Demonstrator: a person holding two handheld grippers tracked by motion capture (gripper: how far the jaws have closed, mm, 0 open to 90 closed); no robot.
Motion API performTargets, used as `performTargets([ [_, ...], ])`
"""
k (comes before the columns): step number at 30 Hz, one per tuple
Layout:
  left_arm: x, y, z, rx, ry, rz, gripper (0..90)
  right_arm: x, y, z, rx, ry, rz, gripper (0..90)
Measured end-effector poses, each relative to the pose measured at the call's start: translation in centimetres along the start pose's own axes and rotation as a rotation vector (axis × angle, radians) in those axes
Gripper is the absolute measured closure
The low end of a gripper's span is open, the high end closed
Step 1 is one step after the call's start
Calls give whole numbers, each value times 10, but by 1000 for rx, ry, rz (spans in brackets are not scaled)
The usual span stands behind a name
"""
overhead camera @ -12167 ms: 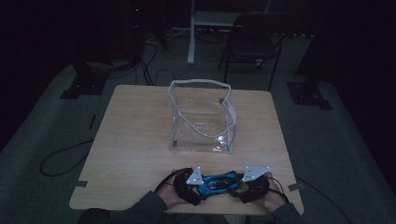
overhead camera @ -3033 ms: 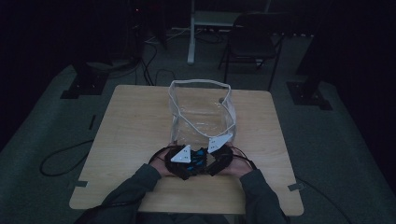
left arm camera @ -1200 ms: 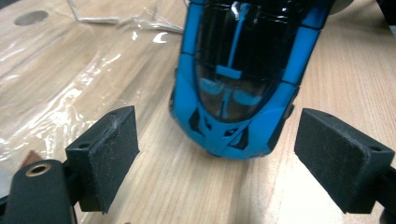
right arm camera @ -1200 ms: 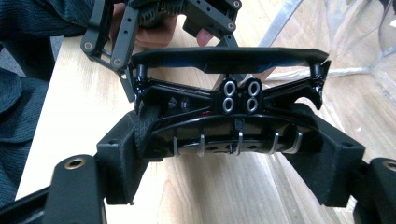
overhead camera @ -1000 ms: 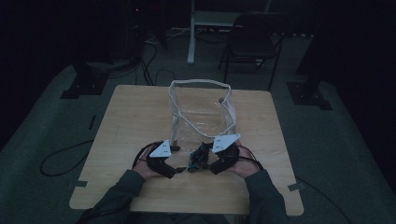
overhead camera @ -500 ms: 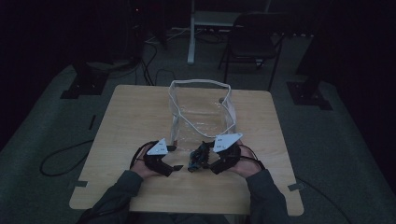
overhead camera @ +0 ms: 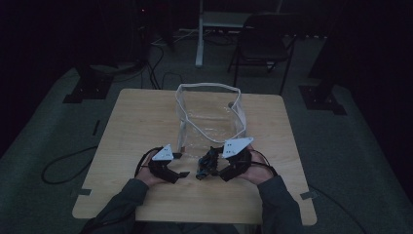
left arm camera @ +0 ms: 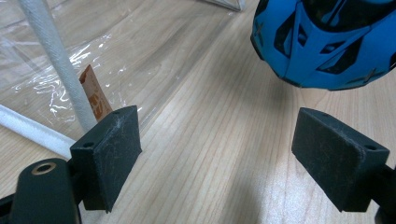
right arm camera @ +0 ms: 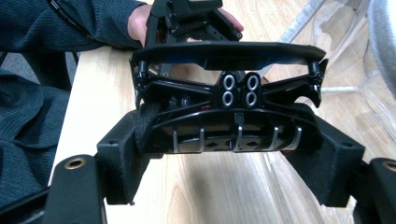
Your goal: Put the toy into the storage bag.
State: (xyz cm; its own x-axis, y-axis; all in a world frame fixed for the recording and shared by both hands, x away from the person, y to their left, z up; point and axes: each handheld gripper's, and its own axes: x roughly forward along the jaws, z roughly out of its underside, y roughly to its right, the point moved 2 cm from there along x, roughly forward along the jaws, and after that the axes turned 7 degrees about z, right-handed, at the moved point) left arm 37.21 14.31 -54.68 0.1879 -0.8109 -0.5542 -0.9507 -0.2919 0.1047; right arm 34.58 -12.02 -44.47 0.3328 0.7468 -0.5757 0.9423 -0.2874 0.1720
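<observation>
Dim room, wooden surface [overhead camera: 146,122] at centre. Clear bag [overhead camera: 210,122] with white piping stands open on it; no contents are discernible from above. Left gripper view reveals an orange tag [left arm camera: 95,99] behind the bag's clear film. Right tongs [right arm camera: 229,158] pinch the blue toy car [overhead camera: 207,163] at its rear, just in front of the bag. Left tongs [left arm camera: 233,158] are spread and hold nothing, with the car's blue nose just beyond them.
</observation>
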Motion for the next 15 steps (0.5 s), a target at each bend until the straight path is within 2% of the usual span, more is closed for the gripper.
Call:
performTargets([
  [15,1,4,1,-5,-6,7,160,-12,1,-14,-11,36,-4,256],
])
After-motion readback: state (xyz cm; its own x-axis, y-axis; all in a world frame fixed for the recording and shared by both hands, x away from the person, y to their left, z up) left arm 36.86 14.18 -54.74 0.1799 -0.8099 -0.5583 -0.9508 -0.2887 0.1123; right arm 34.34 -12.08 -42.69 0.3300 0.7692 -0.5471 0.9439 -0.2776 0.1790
